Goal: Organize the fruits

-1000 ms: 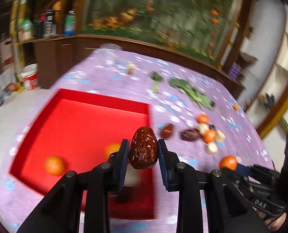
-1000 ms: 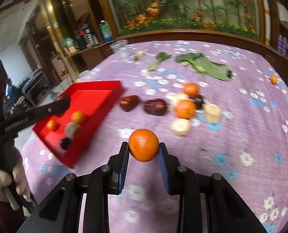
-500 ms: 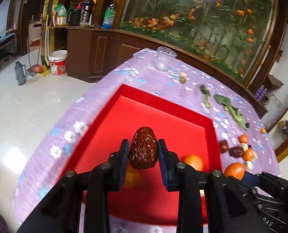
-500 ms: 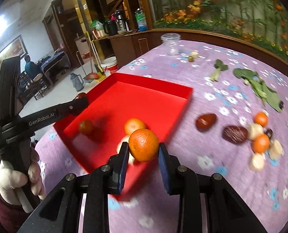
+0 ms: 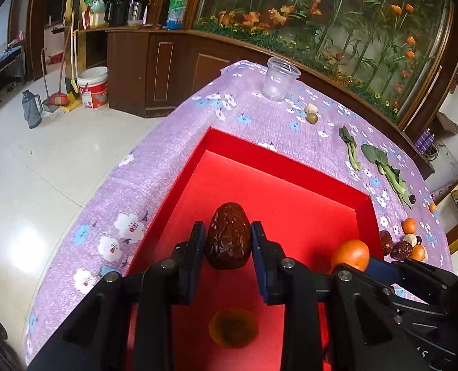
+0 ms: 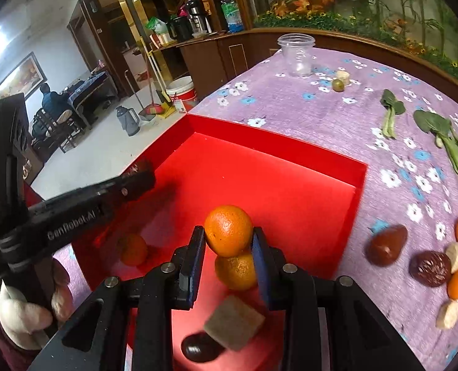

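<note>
Fruits both airborne over the red tray (image 5: 278, 167): left gripper (image 5: 227, 247) clamps a wrinkled date (image 5: 228, 239), right gripper (image 6: 228, 249) clamps an orange (image 6: 228, 229). Both are pitched steeply down. I'd lower close to the floor before releasing, aiming at bare red near the far wall, clear of the oranges (image 6: 236, 272) already inside, so nothing rolls.

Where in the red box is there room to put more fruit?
The far half of the red box, toward its back wall, is bare. The near end is crowded: two oranges, a tan cube and a dark fruit lie there.
</note>
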`<state>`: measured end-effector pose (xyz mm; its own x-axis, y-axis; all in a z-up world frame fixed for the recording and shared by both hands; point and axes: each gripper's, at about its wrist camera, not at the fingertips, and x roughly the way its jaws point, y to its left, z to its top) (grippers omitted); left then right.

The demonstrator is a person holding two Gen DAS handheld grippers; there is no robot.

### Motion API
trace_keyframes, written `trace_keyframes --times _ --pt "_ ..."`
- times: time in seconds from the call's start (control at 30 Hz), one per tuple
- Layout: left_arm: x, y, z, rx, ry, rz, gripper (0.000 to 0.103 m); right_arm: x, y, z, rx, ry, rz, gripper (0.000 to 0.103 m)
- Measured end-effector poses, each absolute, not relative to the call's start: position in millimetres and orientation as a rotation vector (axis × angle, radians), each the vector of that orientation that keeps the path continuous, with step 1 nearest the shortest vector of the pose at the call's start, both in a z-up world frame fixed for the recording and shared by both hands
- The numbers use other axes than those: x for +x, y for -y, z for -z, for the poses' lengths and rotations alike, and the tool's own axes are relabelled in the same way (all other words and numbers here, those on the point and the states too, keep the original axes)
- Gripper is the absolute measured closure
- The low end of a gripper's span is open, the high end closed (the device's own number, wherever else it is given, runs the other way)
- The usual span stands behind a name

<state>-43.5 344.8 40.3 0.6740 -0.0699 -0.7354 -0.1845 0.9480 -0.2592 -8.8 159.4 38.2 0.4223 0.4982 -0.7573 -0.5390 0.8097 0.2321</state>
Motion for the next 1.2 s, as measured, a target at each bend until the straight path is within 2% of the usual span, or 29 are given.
trace_keyframes --times 0.2,0.3,0.53,0.57,0.63,0.7,0.73,0.8,1.2 --pt "-44 -347 -38 -0.36 -0.838 -0.062 0.072 -10 -167 -39 -0.061 -0.92 -0.663 0.068" --pt "-49 -348 -43 -0.377 -0.821 -0.059 0.057 -11 -167 -40 -0.051 -0.914 -0.678 0.067" --pt "-63 -349 -57 -0.411 -0.791 -0.073 0.031 -22 -159 -53 -0.035 -0.879 -0.673 0.062" --pt "-66 -348 -59 -0.413 -0.792 -0.09 0.023 -24 -156 -55 -0.028 -0.877 -0.668 0.059" --pt "-75 -343 -65 -0.406 -0.781 -0.127 0.019 -29 -146 -58 -0.004 -0.867 -0.645 0.047" --pt "-84 -336 -70 -0.401 -0.755 -0.11 0.019 -35 -136 -61 0.012 -0.85 -0.62 0.028" --pt "-90 -331 -74 -0.389 -0.74 -0.109 0.019 -41 -128 -63 0.025 -0.828 -0.593 0.025" --pt "-99 -319 -83 -0.341 -0.719 -0.136 0.019 -52 -114 -68 0.06 -0.795 -0.546 0.008" --pt "-143 -246 -133 -0.114 -0.598 -0.183 0.019 -102 -13 -91 0.272 -0.704 -0.422 0.006"
